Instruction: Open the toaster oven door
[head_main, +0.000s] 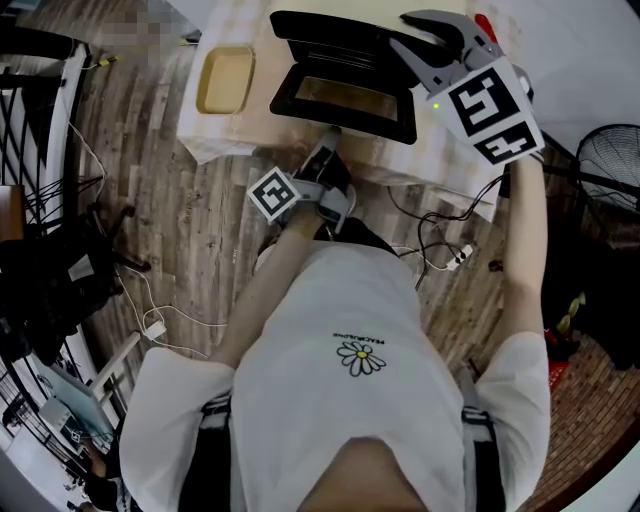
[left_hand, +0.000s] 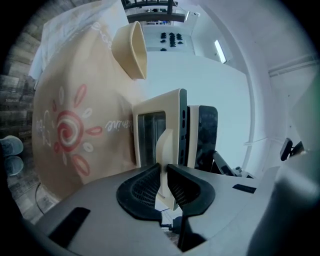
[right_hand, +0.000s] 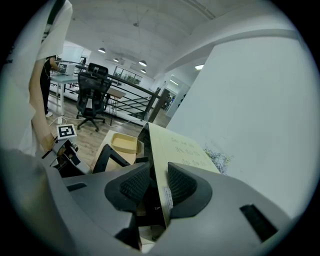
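The cream and black toaster oven (head_main: 330, 35) stands on the clothed table. Its glass door (head_main: 340, 98) is swung down away from the body, toward me. My left gripper (head_main: 326, 150) reaches in from the table's front edge. In the left gripper view its jaws (left_hand: 164, 182) are shut on the cream door handle (left_hand: 166, 145), in front of the door's window (left_hand: 150, 131). My right gripper (head_main: 428, 38) is at the oven's right rear. In the right gripper view its jaws (right_hand: 159, 185) straddle the oven's cream casing (right_hand: 175, 150), and the pads press on it.
A shallow yellow tray (head_main: 225, 80) lies on the tablecloth (head_main: 250, 135) left of the oven. Cables and a power strip (head_main: 445, 252) trail on the wood floor under the table's right side. A fan (head_main: 610, 160) stands at far right. Office chairs (right_hand: 92, 95) stand behind.
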